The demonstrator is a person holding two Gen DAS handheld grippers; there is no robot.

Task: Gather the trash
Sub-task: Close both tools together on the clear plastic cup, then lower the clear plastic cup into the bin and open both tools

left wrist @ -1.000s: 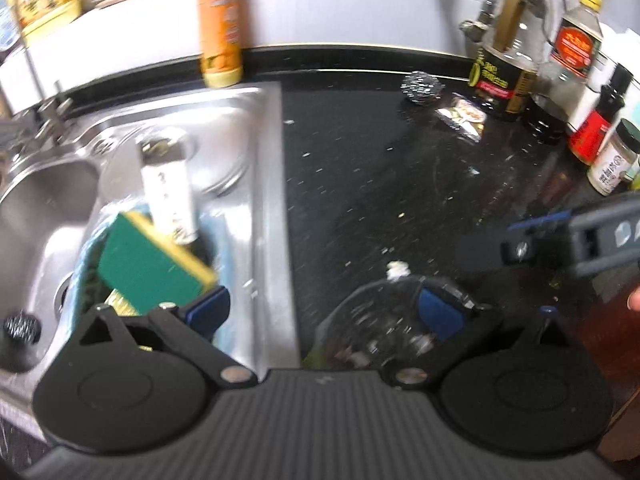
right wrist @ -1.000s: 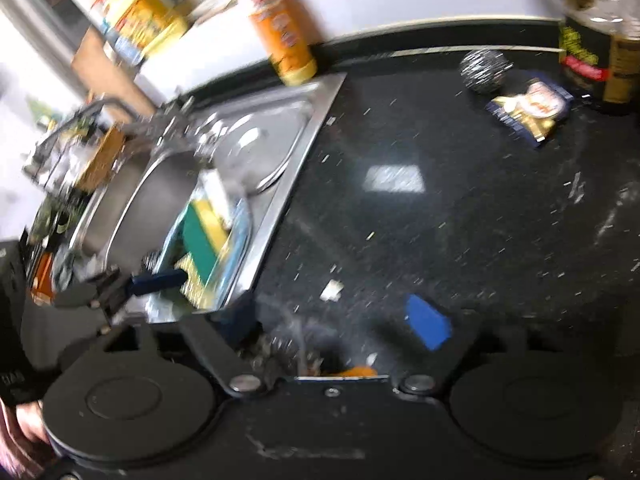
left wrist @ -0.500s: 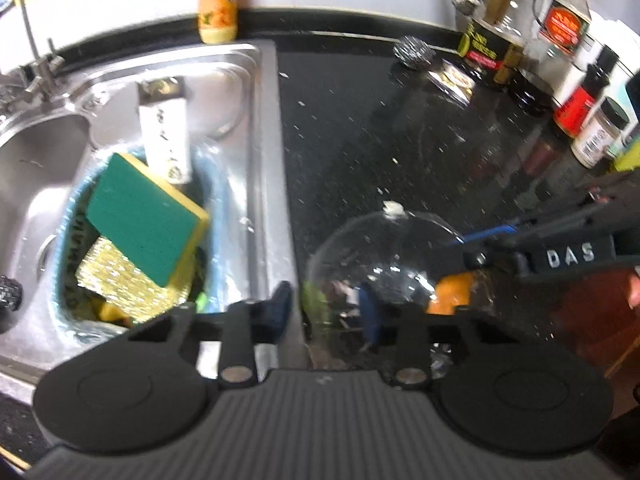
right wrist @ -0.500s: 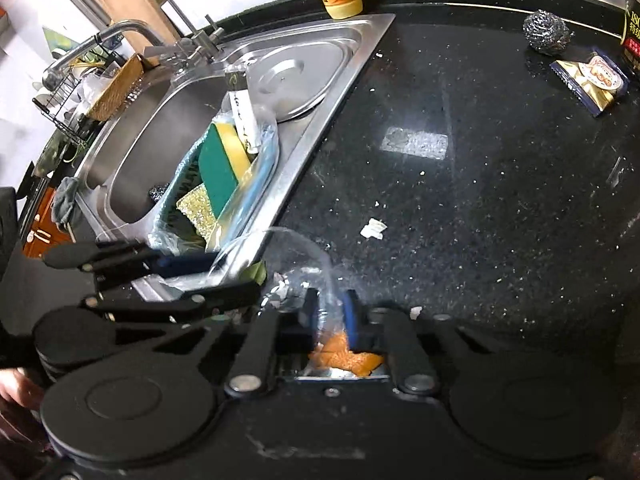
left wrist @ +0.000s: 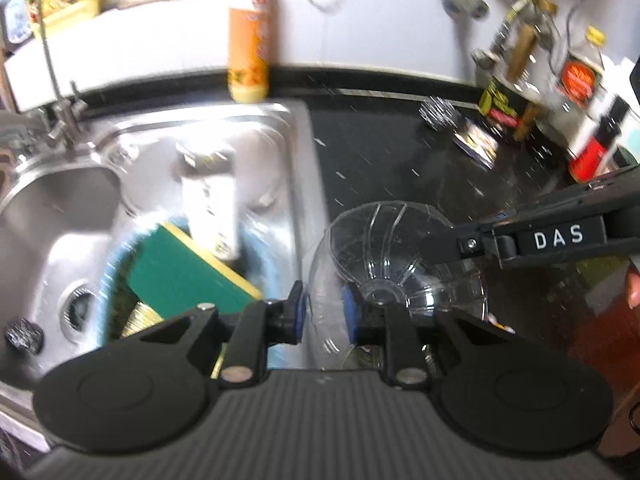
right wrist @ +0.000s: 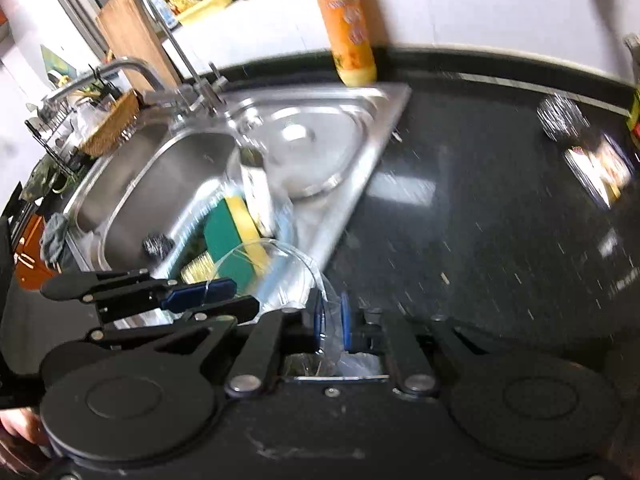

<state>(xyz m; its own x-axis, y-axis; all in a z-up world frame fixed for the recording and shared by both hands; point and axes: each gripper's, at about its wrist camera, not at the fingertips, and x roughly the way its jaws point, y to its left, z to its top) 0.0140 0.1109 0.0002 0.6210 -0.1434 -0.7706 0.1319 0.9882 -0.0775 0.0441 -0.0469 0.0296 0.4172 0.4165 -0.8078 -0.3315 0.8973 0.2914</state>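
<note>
A clear plastic container hangs between both grippers beside the sink, tilted so its ribbed base faces the left wrist view. My left gripper is closing its jaws, and the blue pads press on the container's left wall. My right gripper is shut on the thin clear rim of the same container. In the left wrist view the right gripper reaches in from the right. In the right wrist view the left gripper comes in from the lower left. A crumpled snack wrapper lies on the black counter far right.
A steel sink holds a blue basket with a green-yellow sponge. An orange bottle stands behind it. A steel-wool ball and sauce bottles sit at the back right. A fingertip shows at the right edge.
Both grippers went from open to shut on the clear container. The container has come up off the counter and tipped, and both hands have shifted with it.
</note>
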